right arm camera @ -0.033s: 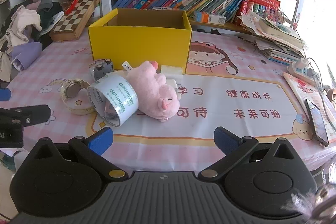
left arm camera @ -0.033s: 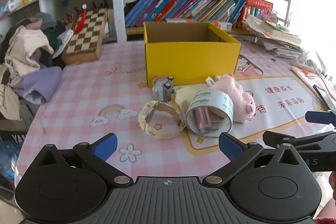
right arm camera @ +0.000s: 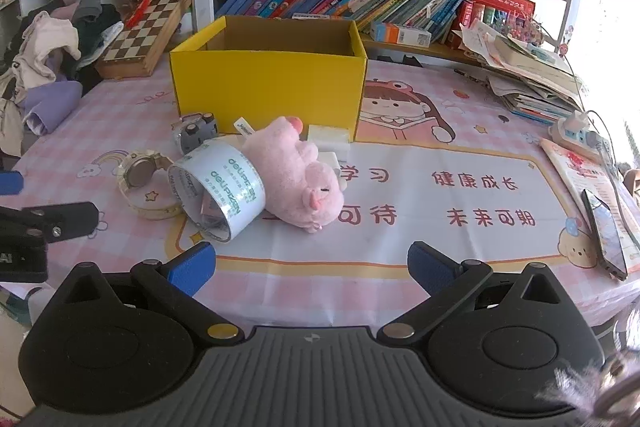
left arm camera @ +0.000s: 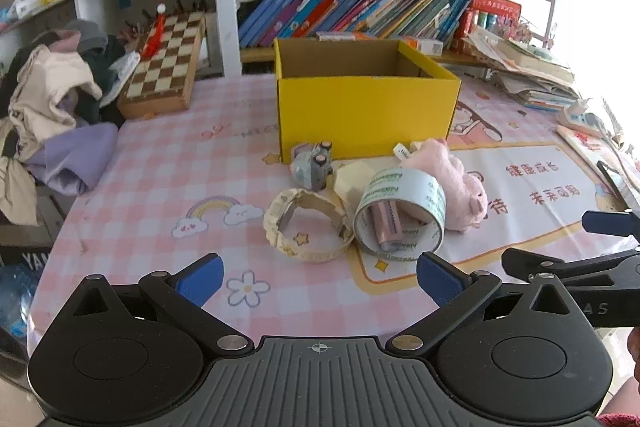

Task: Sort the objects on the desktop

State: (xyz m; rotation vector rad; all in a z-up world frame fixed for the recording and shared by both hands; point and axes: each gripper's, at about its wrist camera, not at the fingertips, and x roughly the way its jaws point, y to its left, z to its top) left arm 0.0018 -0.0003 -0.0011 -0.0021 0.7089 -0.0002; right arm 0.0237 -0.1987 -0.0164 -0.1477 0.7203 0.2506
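Pink-checked surface (left arm camera: 160,163) spread below crowded bookshelves, bearing a cluster of small things awaiting sorting. Yellow box (left arm camera: 366,115) standing open-topped at mid-surface, close behind the cluster, probably as the collecting bin; inside walls bare as far as visible, floor hidden from both views. Pink plush toy (right arm camera: 296,183) lying on its side just in front of the box, touching a roll of white tape (right arm camera: 224,183) tipped on edge. Inside the roll's hollow, a small pink item (left arm camera: 386,223), kind unclear. Cream wristwatch (left arm camera: 308,227) resting on its strap against the tape, a small grey toy car (left arm camera: 314,165) behind it near the box's front corner. White pad or eraser (right arm camera: 328,137) tucked against the box wall beside the plush. Left gripper (left arm camera: 320,281) and right gripper (right arm camera: 312,267) poised low over the near edge, side by side, facing the cluster; fingers of both spread wide, holding nothing. All loose items outside the box.
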